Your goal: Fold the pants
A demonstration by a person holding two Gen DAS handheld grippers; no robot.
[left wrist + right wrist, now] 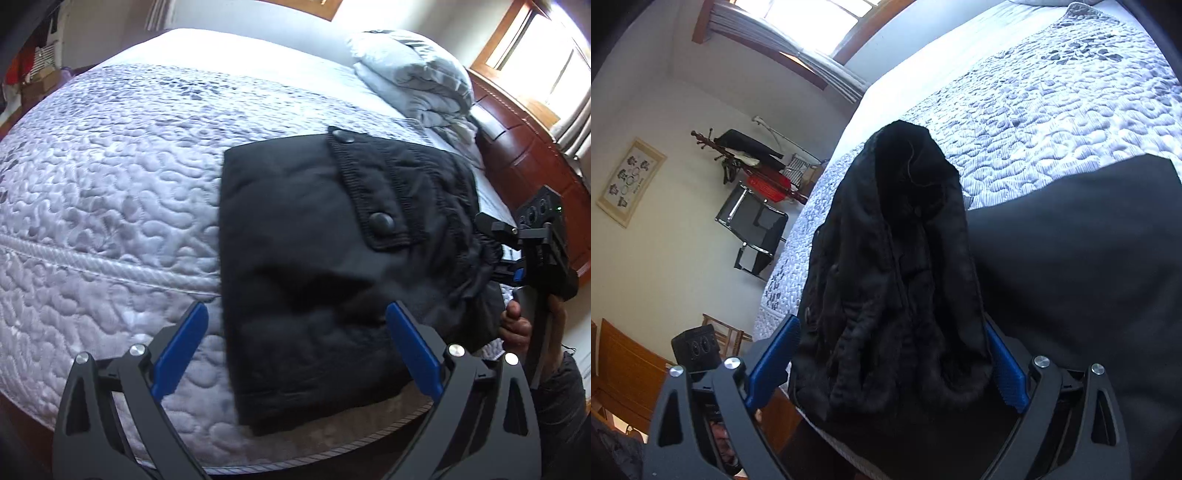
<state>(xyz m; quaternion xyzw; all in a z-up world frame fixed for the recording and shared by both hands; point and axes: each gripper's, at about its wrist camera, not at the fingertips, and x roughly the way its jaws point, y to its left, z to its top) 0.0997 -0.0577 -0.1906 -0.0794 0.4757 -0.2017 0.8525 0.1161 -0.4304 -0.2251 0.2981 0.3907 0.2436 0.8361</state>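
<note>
Black pants lie folded into a compact rectangle on the quilted mattress, near its front edge. A pocket flap with two snap buttons faces up. My left gripper is open, its blue pads hovering above the near part of the pants. My right gripper is open with the bunched waistband end of the pants lying between its blue pads. The right gripper also shows in the left wrist view, at the pants' right end.
A folded grey duvet sits at the far end of the bed. A red-brown wooden headboard and a window lie beyond. A coat rack, a black chair and wooden furniture stand beside the bed.
</note>
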